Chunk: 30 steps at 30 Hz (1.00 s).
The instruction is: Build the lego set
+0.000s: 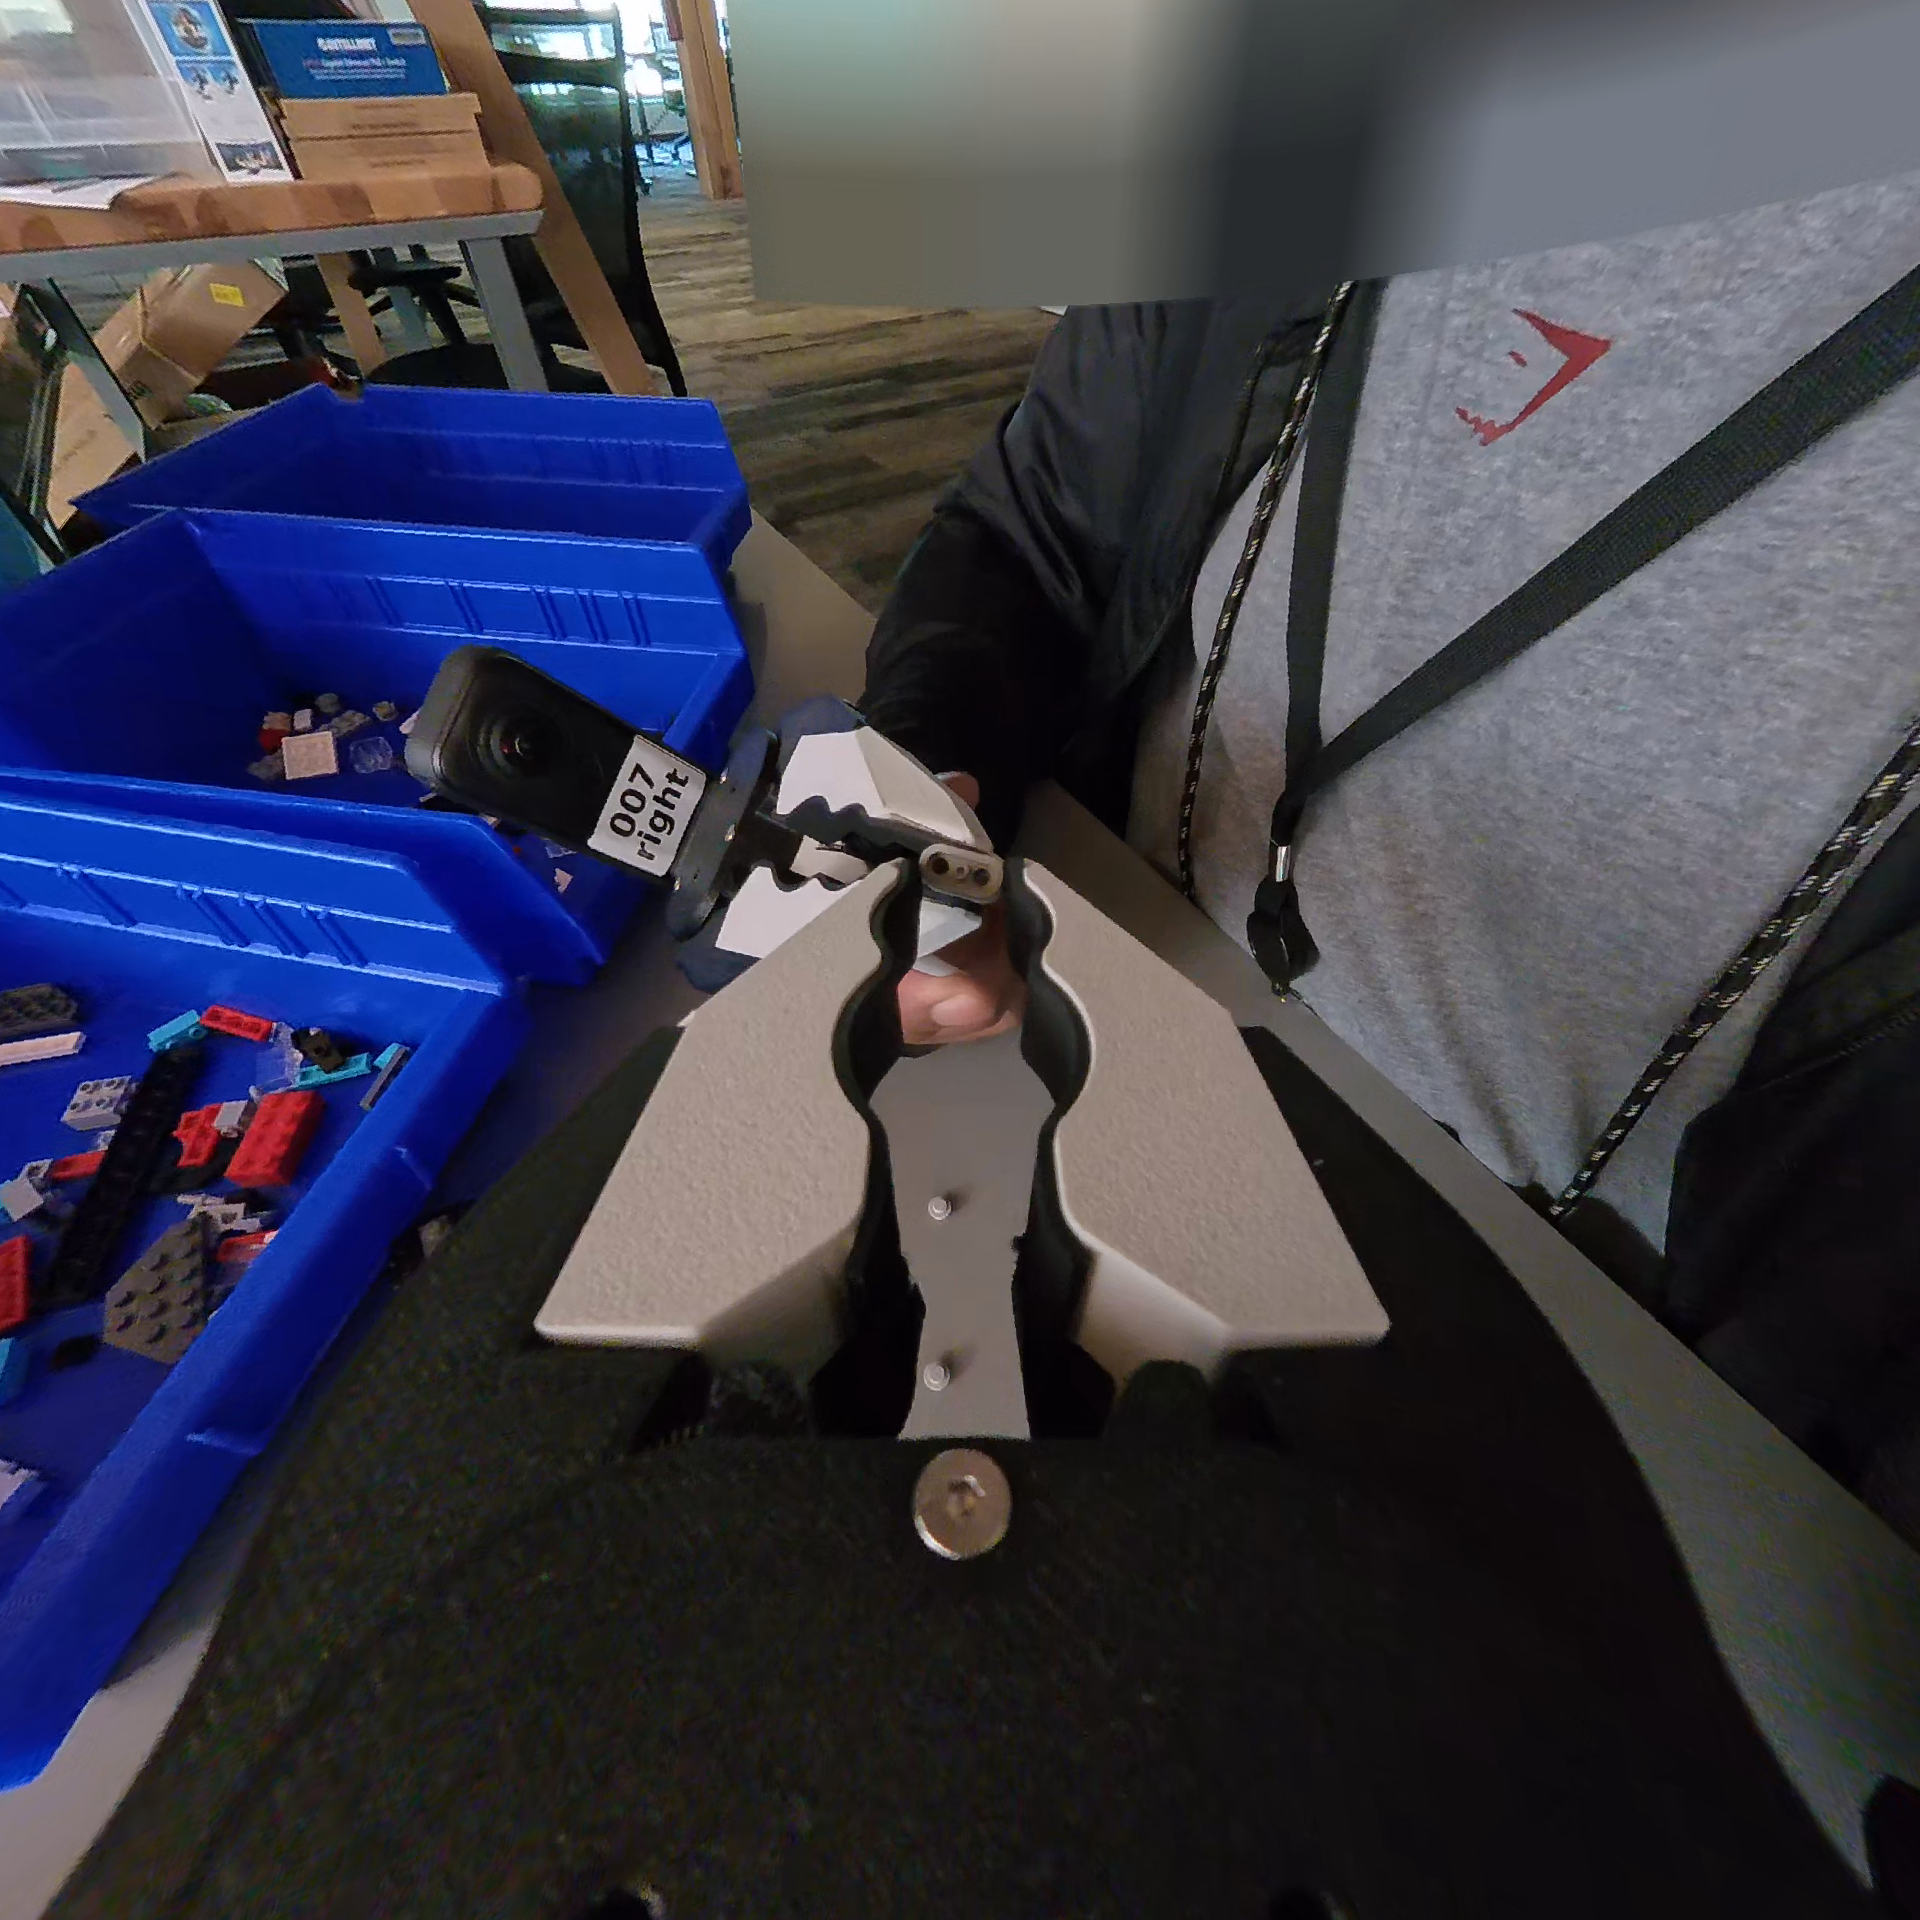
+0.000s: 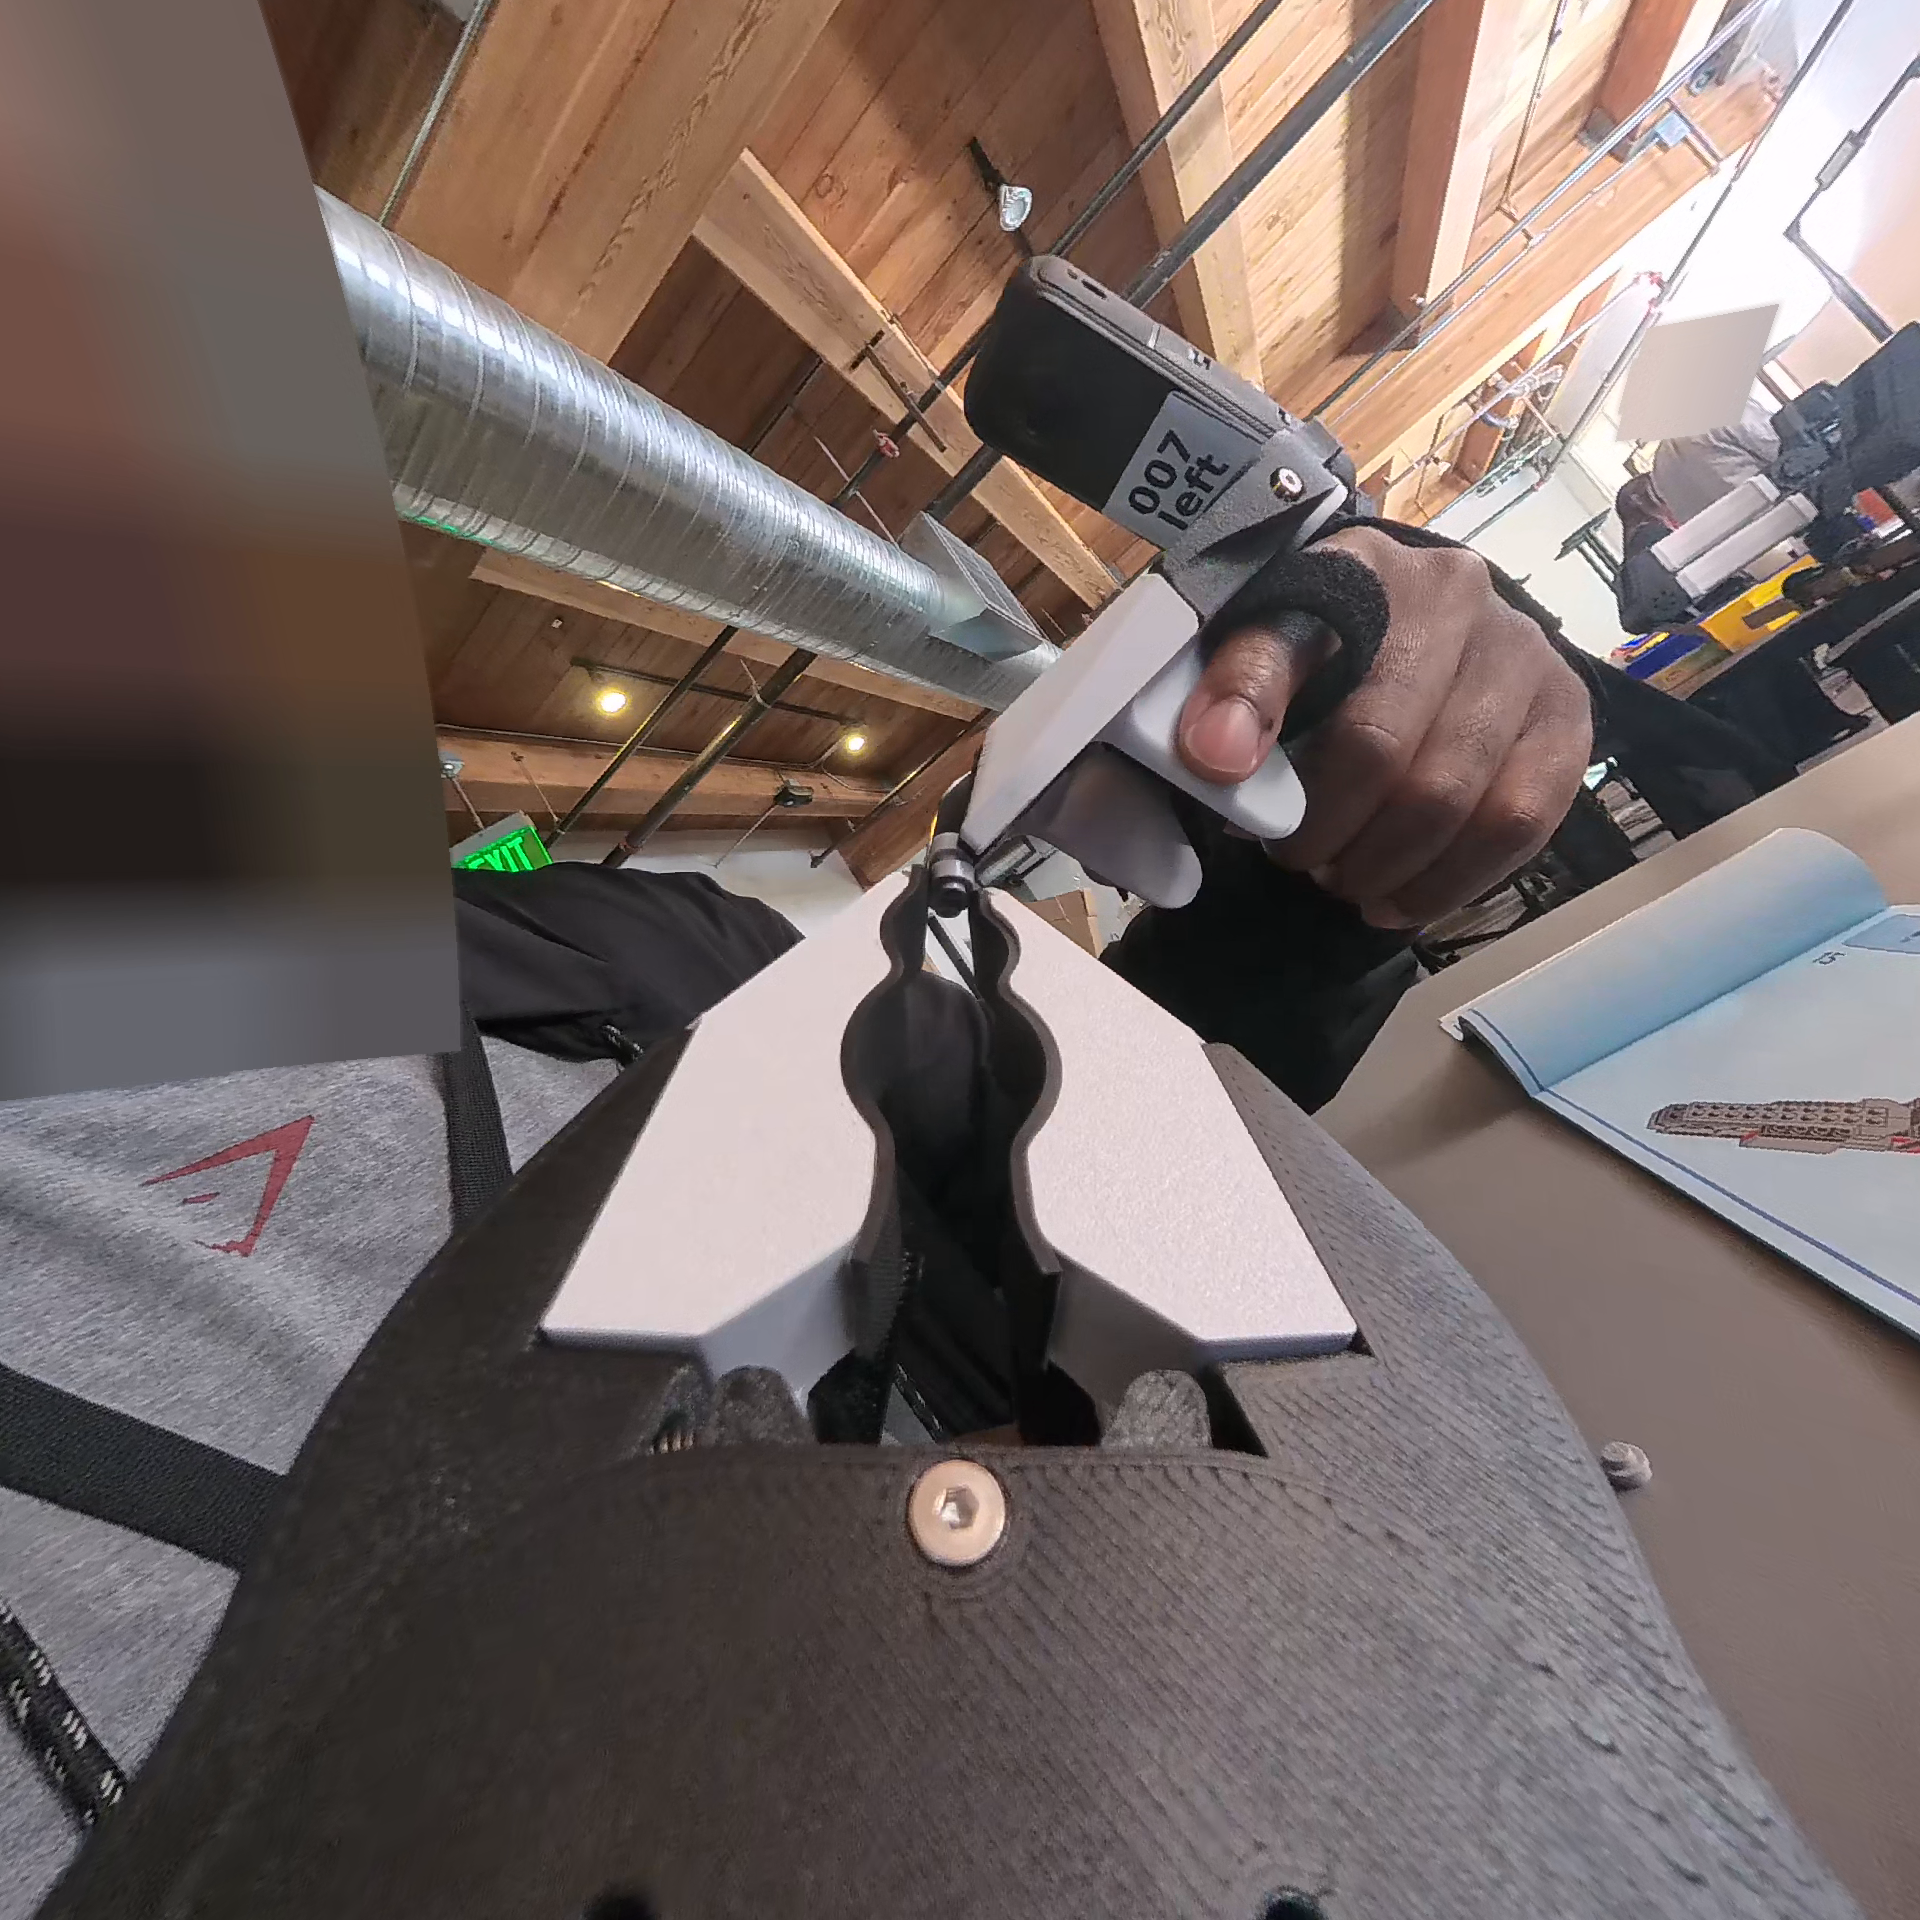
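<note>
My two grippers meet tip to tip above the table edge, close to the person's chest. My left gripper is shut on a small grey Lego piece with two holes in its end. In the right wrist view the same piece sits between the tips of my right gripper, whose jaws are drawn in on it, with a thin black part running down between them. The right gripper shows in the left wrist view and the left gripper in the right wrist view, each held by a hand.
Three blue bins stand to the left; the near bin holds several red, black, grey and teal bricks, and the middle bin holds small pale pieces. An open instruction booklet lies on the brown table, with a small grey stud nearby. Less than 4 cm separates the two grippers' tips.
</note>
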Tool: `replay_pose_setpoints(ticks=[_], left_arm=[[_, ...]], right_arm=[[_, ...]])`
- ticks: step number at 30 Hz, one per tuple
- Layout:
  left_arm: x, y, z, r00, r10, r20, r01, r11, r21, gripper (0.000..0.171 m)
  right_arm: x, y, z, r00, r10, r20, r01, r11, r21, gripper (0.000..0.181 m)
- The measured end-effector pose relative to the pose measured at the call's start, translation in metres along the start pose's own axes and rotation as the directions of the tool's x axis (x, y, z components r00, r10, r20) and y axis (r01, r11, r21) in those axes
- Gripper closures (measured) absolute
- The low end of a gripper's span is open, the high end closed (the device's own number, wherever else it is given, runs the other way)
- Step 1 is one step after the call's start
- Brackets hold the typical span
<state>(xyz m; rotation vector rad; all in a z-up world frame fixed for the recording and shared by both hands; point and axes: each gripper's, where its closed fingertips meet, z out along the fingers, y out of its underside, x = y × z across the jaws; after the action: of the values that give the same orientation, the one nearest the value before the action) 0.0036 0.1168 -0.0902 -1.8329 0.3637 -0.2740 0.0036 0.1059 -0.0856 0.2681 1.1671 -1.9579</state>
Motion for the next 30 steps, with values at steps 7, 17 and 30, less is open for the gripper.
replay_pose_setpoints(ticks=[7, 17, 30], left_arm=[[0.0007, -0.0001, 0.0006, 1.0, -0.004, -0.006, 0.004, 1.0, -0.006, 0.155], [-0.0003, 0.0006, 0.0006, 1.0, -0.006, -0.005, 0.006, 1.0, -0.015, 0.155], [-0.0008, 0.0026, 0.0027, 1.0, -0.015, -0.008, 0.015, 1.0, -0.021, 0.153]], right_arm=[[-0.0004, 0.0002, 0.0, 1.0, 0.005, 0.005, -0.005, 1.0, 0.002, 0.174], [0.0004, -0.0004, -0.0003, 1.0, 0.014, 0.007, -0.014, 1.0, 0.01, 0.173], [0.0006, -0.001, -0.0004, 1.0, 0.019, 0.008, -0.019, 1.0, 0.014, 0.173]])
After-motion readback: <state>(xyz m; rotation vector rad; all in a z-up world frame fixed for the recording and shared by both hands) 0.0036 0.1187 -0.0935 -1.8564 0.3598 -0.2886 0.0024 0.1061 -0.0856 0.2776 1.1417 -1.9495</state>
